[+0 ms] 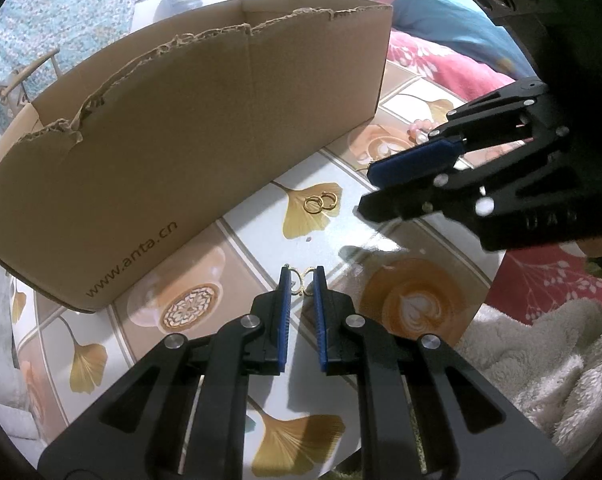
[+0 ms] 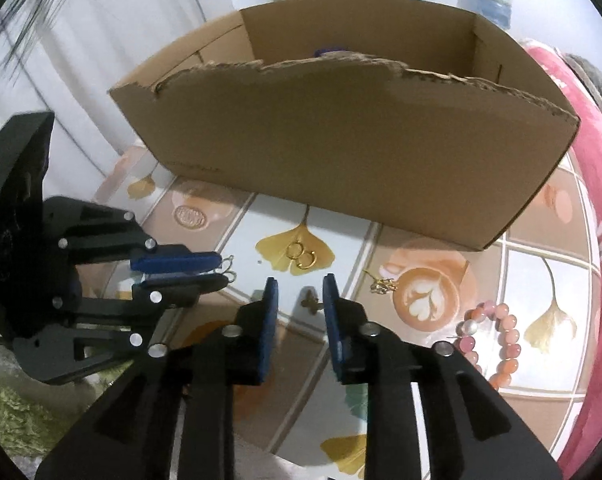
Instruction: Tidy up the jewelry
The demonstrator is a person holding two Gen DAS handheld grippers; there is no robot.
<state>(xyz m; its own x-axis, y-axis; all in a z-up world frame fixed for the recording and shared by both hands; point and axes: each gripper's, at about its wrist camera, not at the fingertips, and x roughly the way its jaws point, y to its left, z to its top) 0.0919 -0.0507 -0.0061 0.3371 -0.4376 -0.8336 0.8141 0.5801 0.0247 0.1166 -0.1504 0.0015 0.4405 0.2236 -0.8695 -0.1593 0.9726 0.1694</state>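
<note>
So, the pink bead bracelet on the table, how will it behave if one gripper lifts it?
The pink bead bracelet is a loop of separate round beads, so it will probably hang and sag rather than stay stiff. The beads look glossy, so they may slip between flat jaws. It looks small, so likely light.

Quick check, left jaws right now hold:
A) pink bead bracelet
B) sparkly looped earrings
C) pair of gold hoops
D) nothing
B: the left gripper has its jaws closed around the sparkly earrings, whose loops also poke out past the tips in the right wrist view; the gold hoops and the bracelet lie on the table.
</note>
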